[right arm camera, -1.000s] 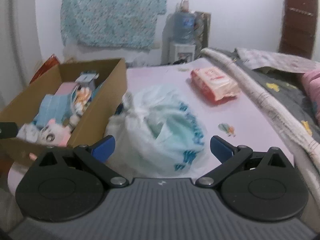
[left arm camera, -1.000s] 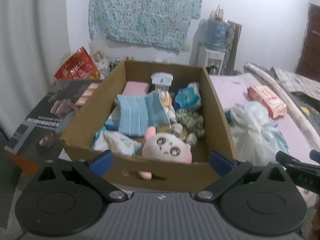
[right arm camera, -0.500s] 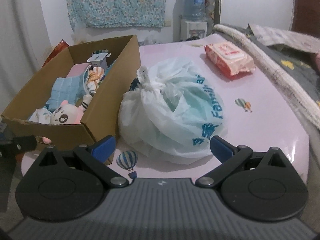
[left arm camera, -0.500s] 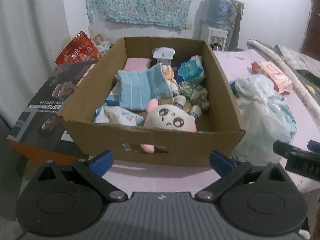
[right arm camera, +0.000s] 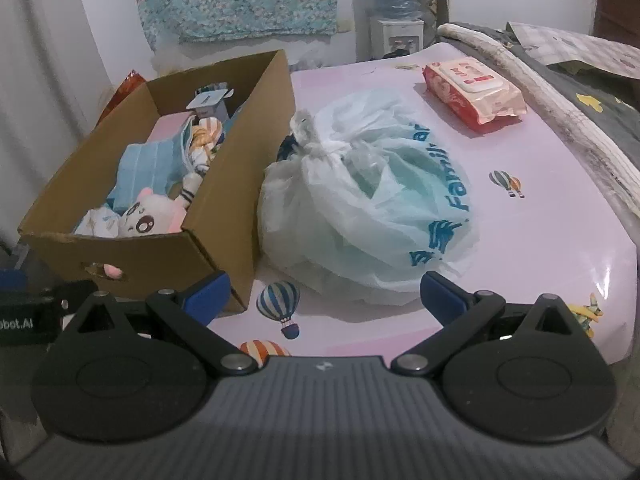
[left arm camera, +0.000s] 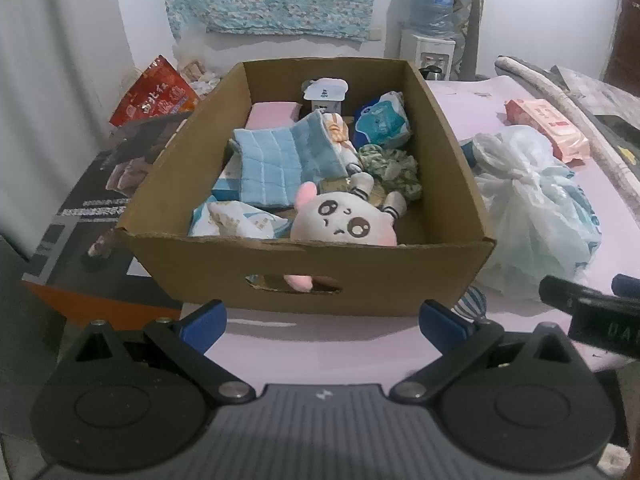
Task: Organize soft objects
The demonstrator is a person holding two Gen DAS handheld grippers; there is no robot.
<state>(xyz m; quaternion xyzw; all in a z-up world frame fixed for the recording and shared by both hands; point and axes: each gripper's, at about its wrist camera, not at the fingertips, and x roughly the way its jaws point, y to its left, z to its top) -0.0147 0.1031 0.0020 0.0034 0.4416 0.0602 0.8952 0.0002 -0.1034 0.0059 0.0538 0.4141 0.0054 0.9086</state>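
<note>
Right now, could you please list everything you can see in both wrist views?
cardboard box: 1, brown, left part of the table
plush toy: 1, white and pink, front of the box
blue cloth: 1, light blue, middle of the box
pink block: 1, pink, back left of the box
green fabric bundle: 1, green, right side of the box
plastic bag: 1, white with blue print, knotted, beside the box
wipes pack: 1, red and pink, far side of the table
table: 1, pink with balloon prints
water dispenser: 1, white with a blue bottle, by the wall
left gripper: 1, black with blue pads, open, empty
right gripper: 1, black with blue pads, open, empty
</note>
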